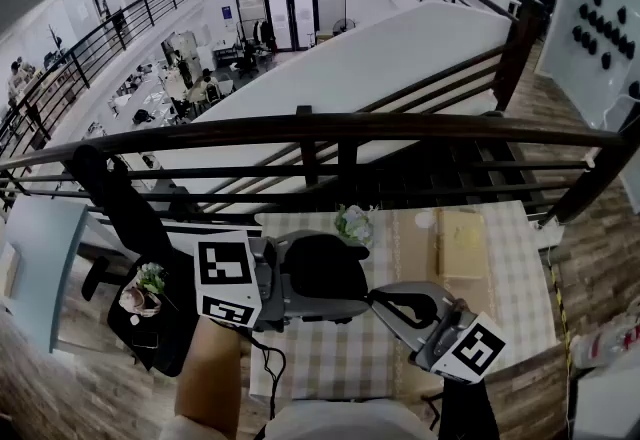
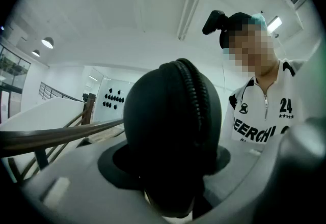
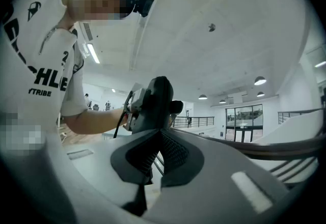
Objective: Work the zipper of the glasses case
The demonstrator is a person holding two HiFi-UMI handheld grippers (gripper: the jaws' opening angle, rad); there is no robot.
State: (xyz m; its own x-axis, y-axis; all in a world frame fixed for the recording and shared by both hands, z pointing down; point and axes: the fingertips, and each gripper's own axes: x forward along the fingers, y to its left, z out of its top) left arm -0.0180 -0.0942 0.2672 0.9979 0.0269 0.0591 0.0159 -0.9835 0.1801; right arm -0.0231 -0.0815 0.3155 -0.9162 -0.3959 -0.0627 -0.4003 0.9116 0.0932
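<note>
Black glasses case [image 1: 322, 273], aloft, zipper [image 2: 196, 101] seemingly shut

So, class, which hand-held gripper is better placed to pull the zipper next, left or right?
Right, probably. The left hand-held gripper is clamped on the glasses case, so it serves as holder. The right hand-held gripper is shut on nothing, apart from the case, and free to reach the zipper.

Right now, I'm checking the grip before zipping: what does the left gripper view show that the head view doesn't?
Left gripper view only: the ribbed zipper track curving over the case's end, and the black camera on the person's head. Head view only: the checked tablecloth and the small flowering plant on it. Both: the black oval glasses case clamped in the left tool, plus the dark wooden railing.
</note>
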